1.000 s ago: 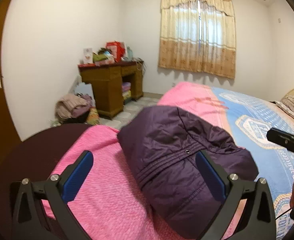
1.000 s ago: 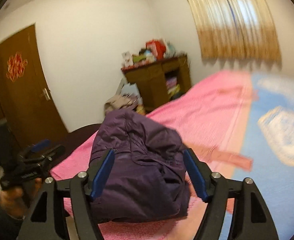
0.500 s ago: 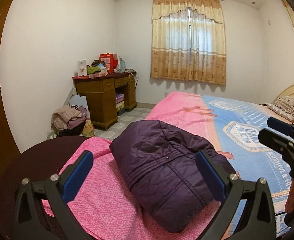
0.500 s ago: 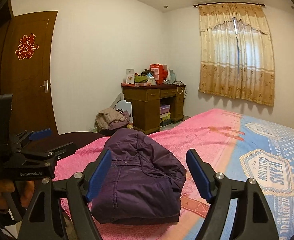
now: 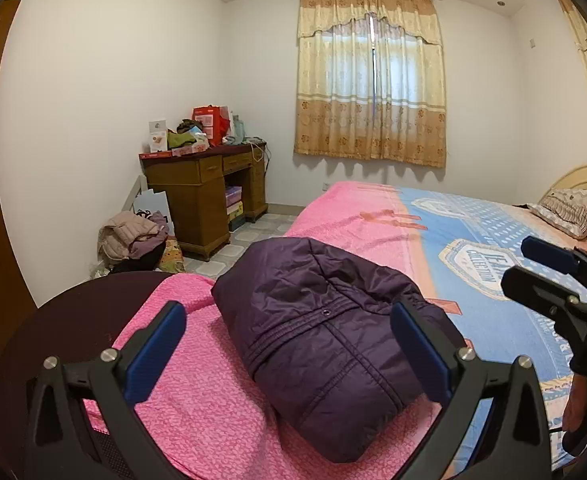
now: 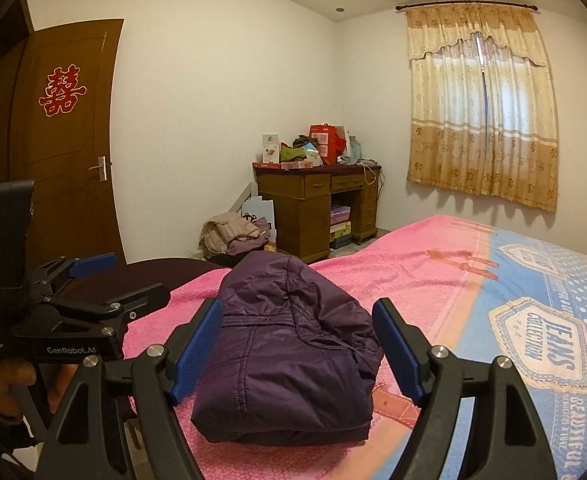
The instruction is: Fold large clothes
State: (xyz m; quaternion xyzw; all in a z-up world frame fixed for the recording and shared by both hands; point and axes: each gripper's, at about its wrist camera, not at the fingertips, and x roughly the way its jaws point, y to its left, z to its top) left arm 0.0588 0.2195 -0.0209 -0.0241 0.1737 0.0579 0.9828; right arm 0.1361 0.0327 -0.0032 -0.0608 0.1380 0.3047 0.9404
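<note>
Lying folded: jacket [image 5: 325,336]; grippers clear

From my seat I see the purple jacket [image 5: 325,332] as quilted synthetic cloth with a faint sheen, stitched in ribs, one small metal snap on it. Under it the bedspread [image 5: 197,408] is pink towelling — nubbly, matt — turning to a smoother printed blue cloth further on. My left gripper [image 5: 289,354] and right gripper [image 6: 297,352] are matt black plastic frames with blue, rubbery-looking pads and bright metal screw heads. The desk [image 6: 313,216] and the door [image 6: 65,152] are brown wood with a low varnish shine — the door handle is polished metal. The curtain [image 6: 481,108] is thin patterned cloth, light showing through. The walls are smooth, matt white.
</note>
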